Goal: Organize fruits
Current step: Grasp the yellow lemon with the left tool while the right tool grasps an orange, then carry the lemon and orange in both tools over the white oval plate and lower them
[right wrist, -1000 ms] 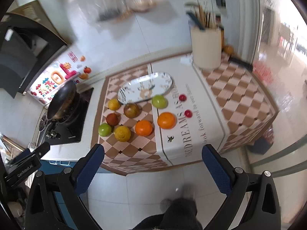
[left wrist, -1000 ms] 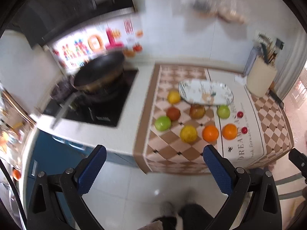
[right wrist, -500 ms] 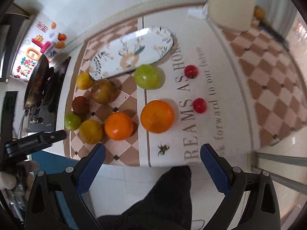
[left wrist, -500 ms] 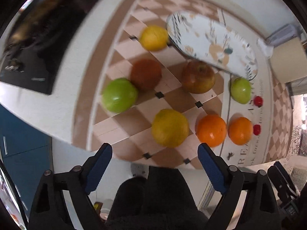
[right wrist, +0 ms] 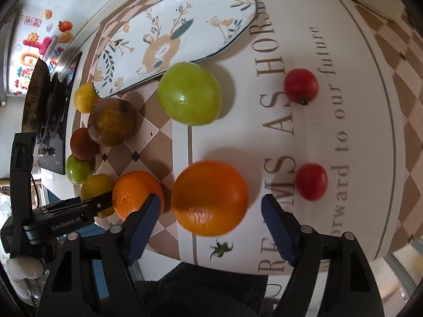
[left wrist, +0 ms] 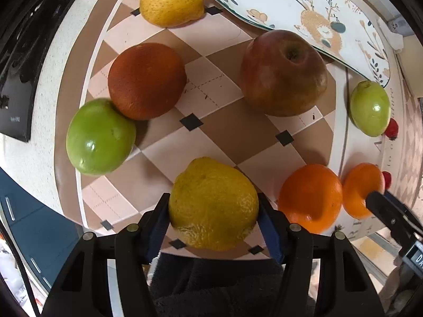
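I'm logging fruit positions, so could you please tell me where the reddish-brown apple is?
In the left wrist view, the reddish-brown apple sits upper right of centre on the checked cloth, just below the patterned plate, right of the dark orange.

A second ago both tools hung well back from the counter (left wrist: 39, 158), above the floor, jaws wide apart. Since then both have come in low over the cloth. The left hand-held gripper (left wrist: 213, 219) has narrowed its jaws around the near lemon (left wrist: 212, 203); both blue pads now touch its sides, though whether the fruit has left the cloth is hard to tell. The right hand-held gripper (right wrist: 210, 224) has also narrowed its jaws and now has a pad on either side of the rightmost orange (right wrist: 209, 198), with gaps left on both sides and no contact.
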Tool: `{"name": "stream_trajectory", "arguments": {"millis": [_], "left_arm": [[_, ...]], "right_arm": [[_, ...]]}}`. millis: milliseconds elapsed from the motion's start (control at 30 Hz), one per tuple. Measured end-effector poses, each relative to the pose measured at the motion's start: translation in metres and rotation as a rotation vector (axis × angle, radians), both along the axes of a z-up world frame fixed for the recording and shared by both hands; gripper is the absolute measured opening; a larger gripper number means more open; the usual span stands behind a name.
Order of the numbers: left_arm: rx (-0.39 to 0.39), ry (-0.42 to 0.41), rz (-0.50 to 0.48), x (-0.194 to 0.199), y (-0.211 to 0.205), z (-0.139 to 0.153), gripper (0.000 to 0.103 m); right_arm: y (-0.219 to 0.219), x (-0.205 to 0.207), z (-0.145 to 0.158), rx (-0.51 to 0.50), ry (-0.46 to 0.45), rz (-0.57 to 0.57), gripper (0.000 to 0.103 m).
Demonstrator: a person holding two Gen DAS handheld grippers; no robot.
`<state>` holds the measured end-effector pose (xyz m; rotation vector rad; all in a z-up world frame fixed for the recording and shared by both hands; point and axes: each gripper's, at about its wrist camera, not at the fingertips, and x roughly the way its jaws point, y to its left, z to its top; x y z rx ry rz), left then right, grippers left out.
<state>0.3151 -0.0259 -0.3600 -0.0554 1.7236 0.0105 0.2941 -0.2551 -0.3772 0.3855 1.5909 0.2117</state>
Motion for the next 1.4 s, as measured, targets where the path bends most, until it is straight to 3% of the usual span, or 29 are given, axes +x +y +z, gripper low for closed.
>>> {"name": "stream_trajectory", "arguments": {"millis": [400,533,667,800,900,1100,1400], "left_arm": [[0.011,-0.011,0.010,-0.003,-0.009,-0.010,0.059],[-0.001,-0.050,-0.003,0.000,-0.012,0.011,0.059],[-0.041,-0.120,0.000,0.009,-0.013,0.053,0.059],[-0.103,-0.195,0.014,0.046,-0.020,0.098,0.059],[-0.114,-0.231,0.011,0.088,-0.023,0.109,0.059],[-0.134,-0.180,0.028,0.167,-0.052,0.054,0.059],[-0.176,-0.018,0.065,0.224,-0.063,-0.013,0.059]], "right_arm": [[0.021,0.006,-0.015,-0.048,0.042,0.095,0.068],[0.022,0.007,-0.013,-0.065,0.043,0.104,0.068],[0.015,0.016,0.001,-0.019,0.045,0.085,0.068],[-0.002,0.044,0.028,0.021,0.006,0.045,0.068],[-0.011,0.078,0.046,0.008,-0.054,0.040,0.068],[-0.005,0.159,0.049,-0.050,-0.135,0.093,0.068],[0.024,0.228,-0.004,-0.125,-0.059,0.235,0.068]]}}
